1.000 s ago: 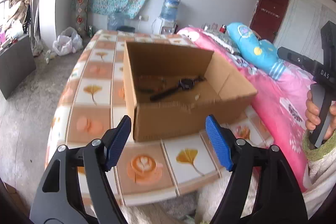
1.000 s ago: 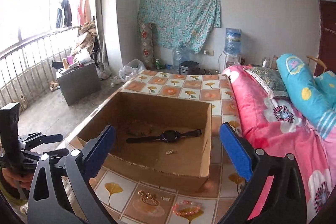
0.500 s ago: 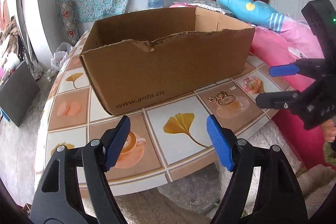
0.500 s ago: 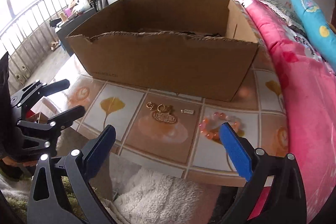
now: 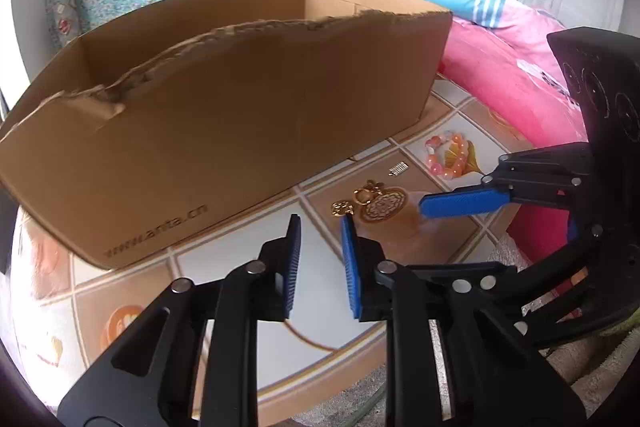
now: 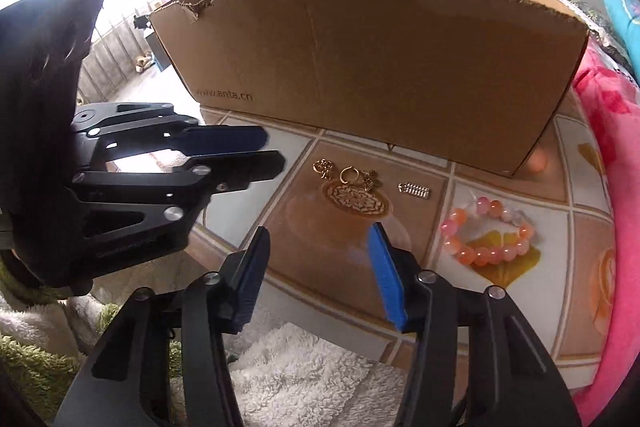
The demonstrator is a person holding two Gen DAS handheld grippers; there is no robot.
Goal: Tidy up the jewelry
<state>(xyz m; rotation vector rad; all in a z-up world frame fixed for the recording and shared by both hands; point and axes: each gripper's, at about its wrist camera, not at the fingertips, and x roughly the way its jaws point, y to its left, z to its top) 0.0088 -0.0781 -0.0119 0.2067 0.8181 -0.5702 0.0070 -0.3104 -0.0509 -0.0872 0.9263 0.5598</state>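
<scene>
I have the cardboard box point(image 5: 224, 115) standing across the tiled table point(image 5: 224, 263), its torn front wall taking up most of both views and hiding whatever lies inside; "www.anta.cn" is printed low on that wall. The jewelry lies on the tiles just in front of the box, toward its right end: one gold filigree disc point(image 6: 357, 203), one gold ring point(image 6: 349, 174) touching its upper edge, one small gold knot charm point(image 6: 323, 167) just to the left, one small silver piece point(image 6: 414, 190) a little to the right, and one bead bracelet point(image 6: 486, 233) of pink and orange beads farther right; a further small gold bit beside the ring is too fine for me to name. My left gripper point(image 5: 320, 227) sits low over the table with its blue pads point(image 5: 349, 259) close together but with a narrow gap, nothing between them, the tips just short of the knot charm. My right gripper point(image 6: 320, 239) hangs over the table edge with its fingers spread wide and empty, the disc just beyond them. Pink bedding point(image 6: 612, 115) lies along the right side of the table; white fleece point(image 6: 304, 379) lies below the near edge.
</scene>
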